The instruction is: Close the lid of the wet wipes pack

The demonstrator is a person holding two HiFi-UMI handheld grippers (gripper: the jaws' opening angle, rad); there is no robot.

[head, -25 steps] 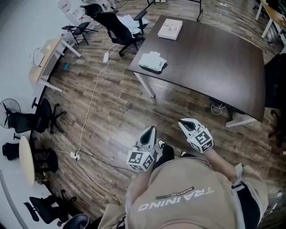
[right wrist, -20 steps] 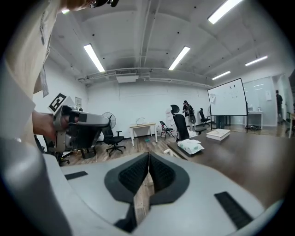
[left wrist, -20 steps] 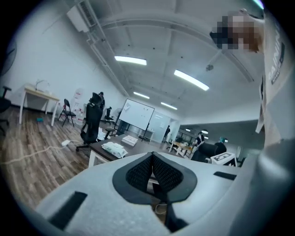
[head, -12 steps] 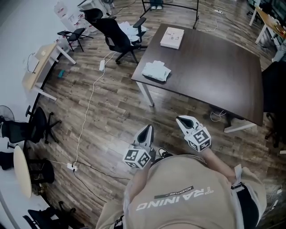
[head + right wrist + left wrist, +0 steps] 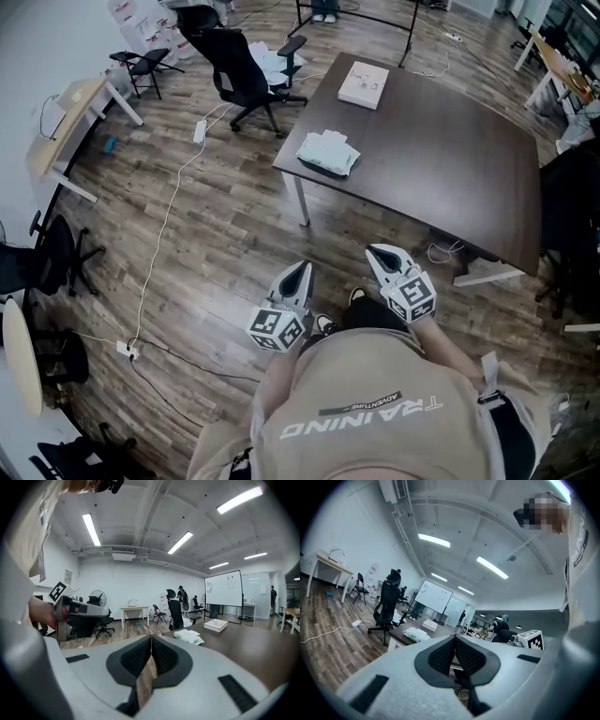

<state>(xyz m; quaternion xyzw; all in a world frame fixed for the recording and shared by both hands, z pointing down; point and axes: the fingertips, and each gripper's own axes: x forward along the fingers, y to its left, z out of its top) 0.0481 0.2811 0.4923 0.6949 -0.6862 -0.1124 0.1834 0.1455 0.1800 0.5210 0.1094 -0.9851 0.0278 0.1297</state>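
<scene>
One wet wipes pack [image 5: 328,152] was seen lying near the left corner of a dark table [image 5: 450,159], well apart from both grippers. The left gripper [image 5: 295,279] and right gripper [image 5: 382,255], two in all, were held close to the person's body, each with jaws pressed together on nothing. The pack was judged light, soft and apt to slide; its stiffer lid would best be pressed down. One white box [image 5: 363,84] was seen farther back.

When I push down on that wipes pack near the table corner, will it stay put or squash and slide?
It will probably squash: the wipes pack looks soft and rumpled, not boxy. It may also slide, since the table looks smooth. It lies near the edge, so push gently.
</scene>
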